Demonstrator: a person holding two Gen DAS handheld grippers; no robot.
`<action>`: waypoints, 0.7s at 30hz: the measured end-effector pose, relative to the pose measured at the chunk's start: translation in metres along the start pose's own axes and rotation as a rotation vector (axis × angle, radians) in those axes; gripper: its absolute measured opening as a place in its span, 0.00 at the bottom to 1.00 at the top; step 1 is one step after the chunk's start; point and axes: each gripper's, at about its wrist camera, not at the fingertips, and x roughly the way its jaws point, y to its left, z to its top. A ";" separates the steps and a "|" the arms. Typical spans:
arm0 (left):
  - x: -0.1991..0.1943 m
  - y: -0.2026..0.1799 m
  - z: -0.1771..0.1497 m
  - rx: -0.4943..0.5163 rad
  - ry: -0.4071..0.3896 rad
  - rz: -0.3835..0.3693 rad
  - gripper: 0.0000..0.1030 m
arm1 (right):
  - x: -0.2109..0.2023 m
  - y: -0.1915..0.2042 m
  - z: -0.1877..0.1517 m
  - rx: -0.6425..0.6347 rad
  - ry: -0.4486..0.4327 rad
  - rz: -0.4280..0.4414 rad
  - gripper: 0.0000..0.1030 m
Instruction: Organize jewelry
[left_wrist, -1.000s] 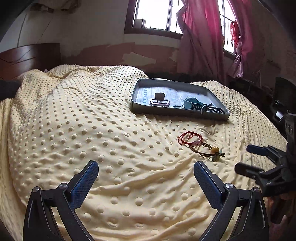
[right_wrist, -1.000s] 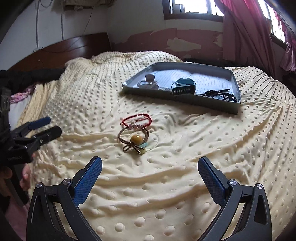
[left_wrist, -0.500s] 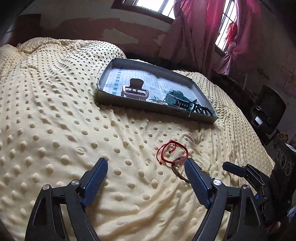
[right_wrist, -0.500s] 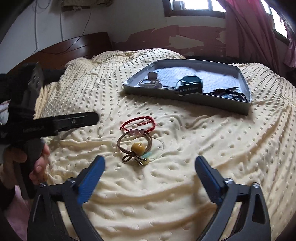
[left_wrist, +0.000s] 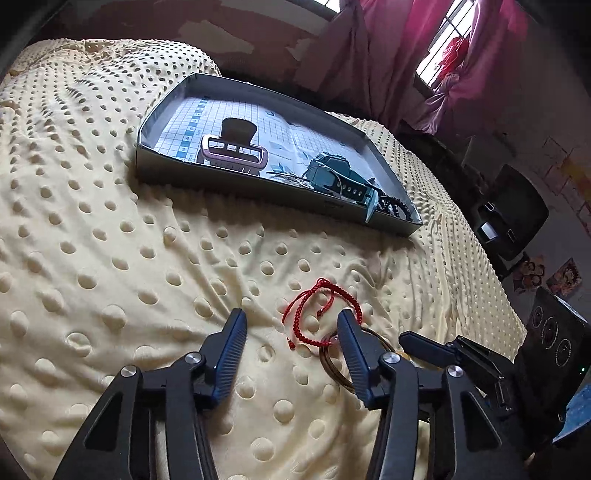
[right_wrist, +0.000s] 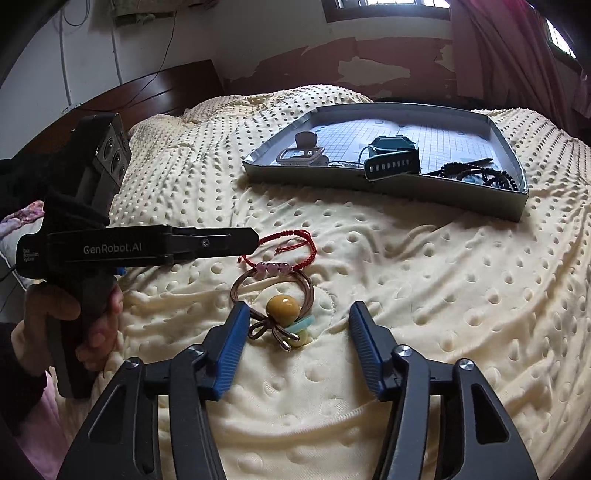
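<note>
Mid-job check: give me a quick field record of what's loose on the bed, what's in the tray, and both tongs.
loose on blanket: red cord bracelet; brown hair tie with yellow bead
tray: hair clip, teal watch, black beads
left tongs: open, around red cord bracelet
right tongs: open, around brown hair tie
surface: yellow dotted blanket

Left gripper (left_wrist: 291, 325) low and level, jaws parted, gripped at the handle by a bare hand (right_wrist: 70, 325) with a dark sleeve at the wrist. Right gripper (right_wrist: 295, 317) alongside, tilted downward, blue-padded fingers (right_wrist: 231, 347) spread wide apart.
</note>
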 end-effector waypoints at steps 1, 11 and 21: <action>0.002 0.000 0.001 -0.001 0.006 -0.003 0.39 | 0.002 0.001 0.000 0.000 0.003 -0.002 0.46; 0.012 0.011 0.000 -0.063 0.027 -0.028 0.06 | 0.014 -0.001 0.007 0.025 0.005 -0.009 0.26; 0.004 0.011 -0.006 -0.082 0.006 -0.001 0.03 | 0.009 -0.007 0.004 0.059 -0.007 -0.023 0.24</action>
